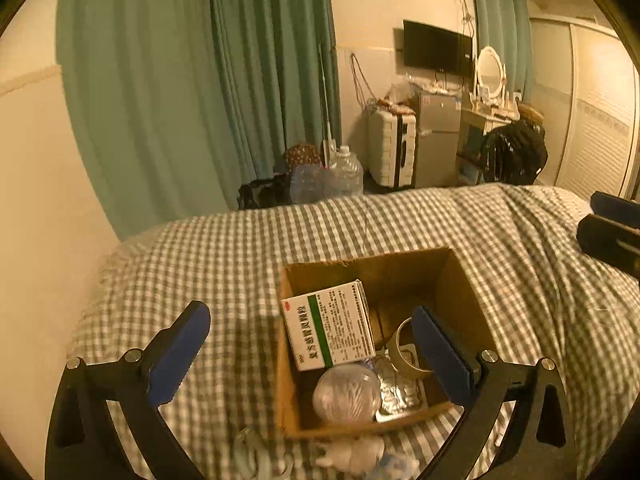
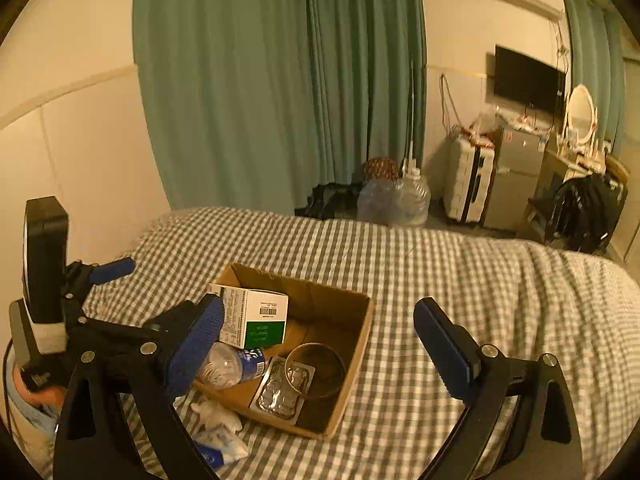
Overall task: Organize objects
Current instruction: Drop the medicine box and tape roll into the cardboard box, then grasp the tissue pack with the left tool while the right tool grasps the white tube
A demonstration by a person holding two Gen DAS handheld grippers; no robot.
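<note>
- Currently the left gripper (image 1: 310, 346) is hovering with jaws apart and empty over the cardboard box (image 1: 460, 280) on the bed (image 1: 200, 248); the right gripper (image 2: 320, 344) is likewise hanging spread and empty.
- Box is holding a medicine carton (image 1: 330, 326), plastic bottle (image 1: 346, 394), blister pack (image 1: 400, 390) and tape roll (image 1: 408, 350).
- White packets (image 2: 218, 428) are lying outside, touching the box front.
- Risk: soft bedding is likely giving way; a finger catching the rim may tip the box.
- Carton is showing Chinese print and a barcode; too blurred to read reliably.
</note>
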